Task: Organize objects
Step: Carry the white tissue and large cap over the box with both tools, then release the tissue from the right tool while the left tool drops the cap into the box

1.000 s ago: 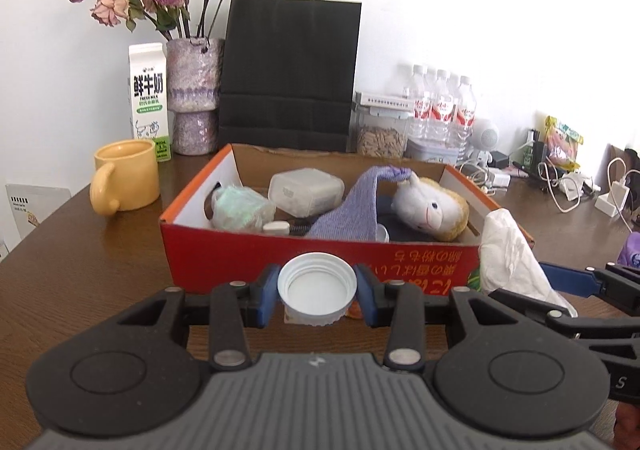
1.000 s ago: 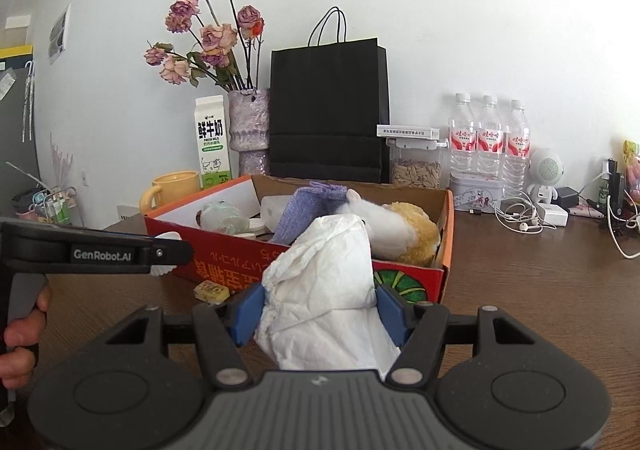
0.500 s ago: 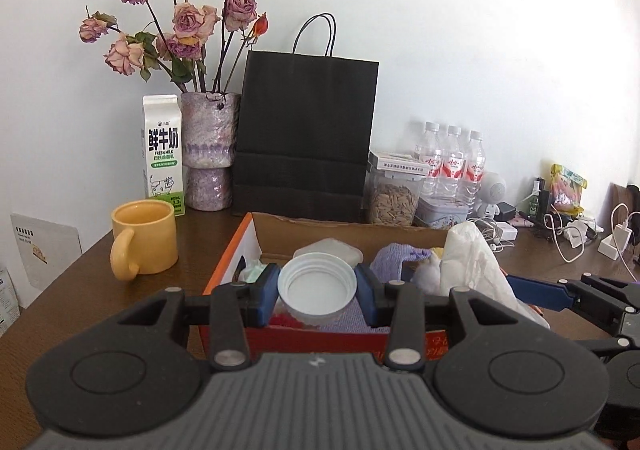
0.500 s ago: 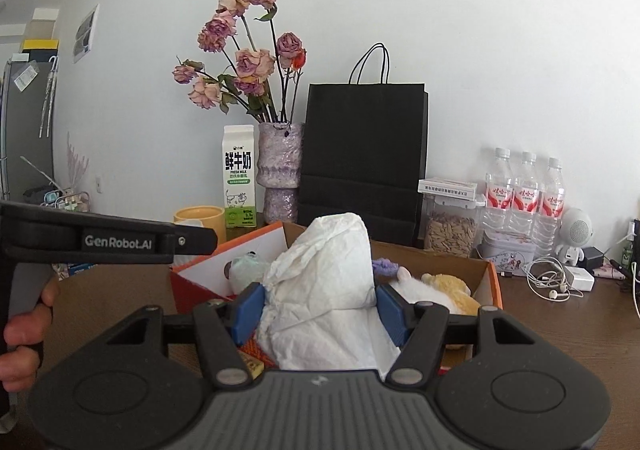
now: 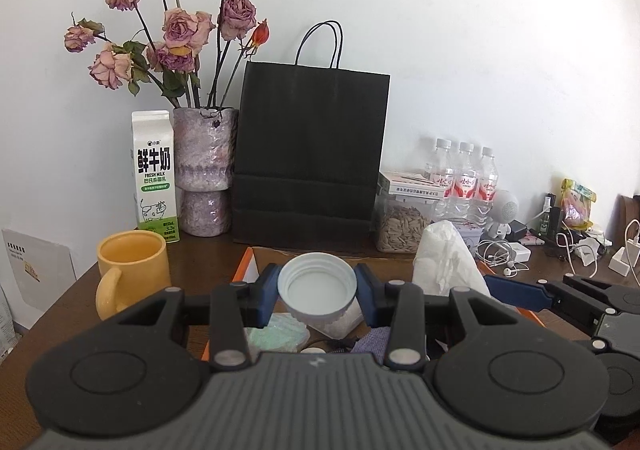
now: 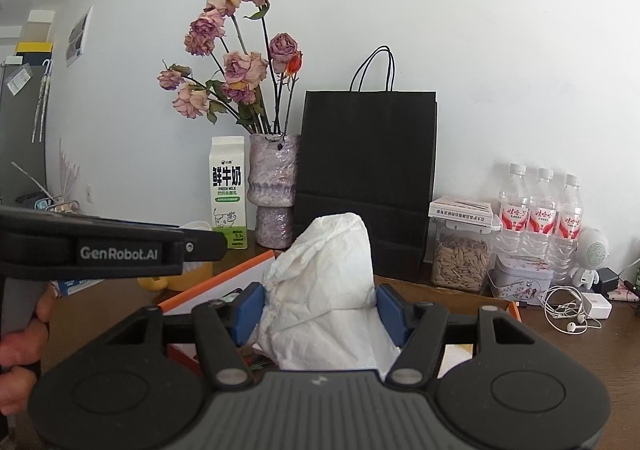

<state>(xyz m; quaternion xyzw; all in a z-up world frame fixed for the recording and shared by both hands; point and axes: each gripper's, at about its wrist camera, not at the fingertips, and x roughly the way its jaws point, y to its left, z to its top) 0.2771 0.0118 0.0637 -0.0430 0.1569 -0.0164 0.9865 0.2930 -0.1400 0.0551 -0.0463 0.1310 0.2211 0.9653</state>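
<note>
My left gripper [image 5: 318, 290] is shut on a white plastic screw lid [image 5: 318, 288], its hollow side facing the camera, held above the orange cardboard box [image 5: 245, 266]. My right gripper [image 6: 320, 310] is shut on a crumpled white paper wad [image 6: 324, 282], also over the box [image 6: 224, 278]. In the left wrist view the same wad [image 5: 444, 258] and the right gripper's blue finger [image 5: 516, 292] show at the right. Inside the box, under the lid, lie a pale green packet [image 5: 276, 336] and a purple cloth [image 5: 376, 340], mostly hidden.
Behind the box stand a black paper bag [image 5: 312, 154], a vase of dried roses [image 5: 204, 170], a milk carton [image 5: 154, 174], a yellow mug [image 5: 130, 268], a seed jar [image 5: 402, 222], water bottles [image 5: 464, 178] and tangled cables [image 5: 508, 254]. A hand [image 6: 24, 338] holds the left gripper's handle.
Both grippers have risen and moved forward over the box, each keeping its object. The box has dropped low in both views and its contents are now largely hidden.
</note>
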